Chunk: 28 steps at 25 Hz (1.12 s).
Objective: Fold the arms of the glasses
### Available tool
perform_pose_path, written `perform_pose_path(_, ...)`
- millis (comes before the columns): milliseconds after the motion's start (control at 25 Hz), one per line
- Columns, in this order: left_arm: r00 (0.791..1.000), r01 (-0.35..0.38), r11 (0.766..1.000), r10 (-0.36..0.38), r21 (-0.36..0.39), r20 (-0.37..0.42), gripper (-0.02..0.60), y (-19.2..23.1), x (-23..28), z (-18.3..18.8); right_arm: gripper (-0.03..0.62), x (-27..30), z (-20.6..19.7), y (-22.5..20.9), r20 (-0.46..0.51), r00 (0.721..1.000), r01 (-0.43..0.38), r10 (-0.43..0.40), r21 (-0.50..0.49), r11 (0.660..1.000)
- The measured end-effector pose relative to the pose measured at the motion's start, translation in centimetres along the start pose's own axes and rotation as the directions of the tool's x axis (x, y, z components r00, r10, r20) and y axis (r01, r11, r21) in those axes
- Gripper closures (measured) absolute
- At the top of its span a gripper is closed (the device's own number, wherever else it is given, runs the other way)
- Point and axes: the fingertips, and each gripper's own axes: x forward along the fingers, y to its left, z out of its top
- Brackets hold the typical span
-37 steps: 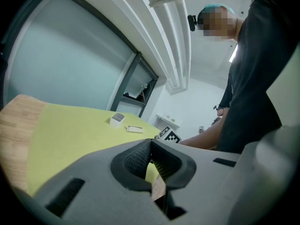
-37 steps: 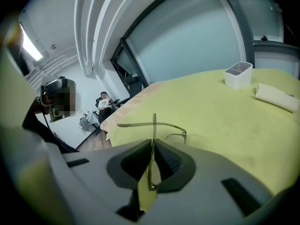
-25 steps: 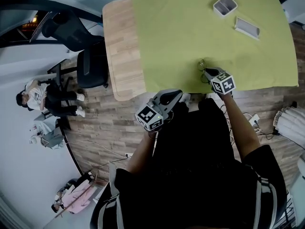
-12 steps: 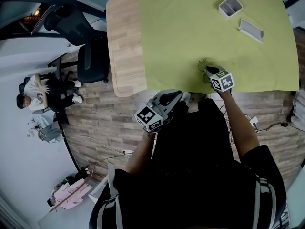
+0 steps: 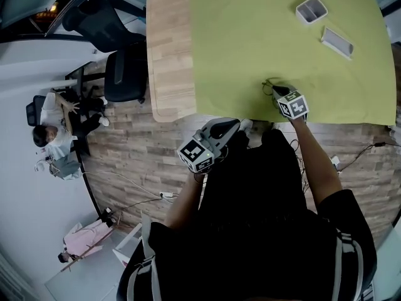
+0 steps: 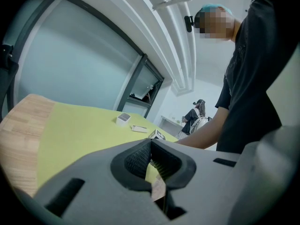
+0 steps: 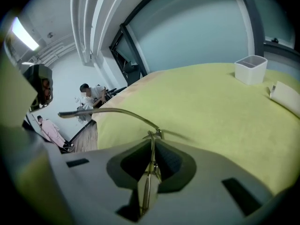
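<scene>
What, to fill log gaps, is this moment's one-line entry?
right gripper: shut on thin gold wire-framed glasses; left gripper: shut, empty; arm: unfolded

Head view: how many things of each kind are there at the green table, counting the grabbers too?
Glasses: 1
White square tub: 1
Flat white tray: 1
Grippers: 2 (left gripper, right gripper)
Total: 5

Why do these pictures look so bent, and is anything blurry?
Head view: the wide lens curves the floor around the table. Right gripper view: the glasses frame nearest the camera is soft. Left gripper view: a mosaic patch covers a face.
</scene>
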Motion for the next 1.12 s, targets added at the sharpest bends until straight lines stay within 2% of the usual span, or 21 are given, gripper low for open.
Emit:
perform_pose_path(240, 1.0, 0.005, 1.0, -0.005, -0.003, 0.007, 0.563, -0.1, -0.1, 0.0, 0.559, -0.9, 1.1, 0.2, 0.047, 0.999, -0.007, 0.007, -0.004, 1.0)
perform_pose_path(640, 0.999, 0.03, 1.0, -0.03, 0.005, 0.045, 0.563, 0.1, 0.2, 0.4, 0.559, -3.9, 1.7, 0.5, 0.107, 0.994, 0.03, -0.031, 0.017, 0.999)
perform_pose_path(1120, 0.995, 0.067, 0.998, -0.067, 0.007, 0.071, 0.563, -0.2, 0.7, 0.5, 0.559, -7.2, 2.5, 3.1, 0.159, 0.987, 0.015, -0.022, 0.046, 0.999)
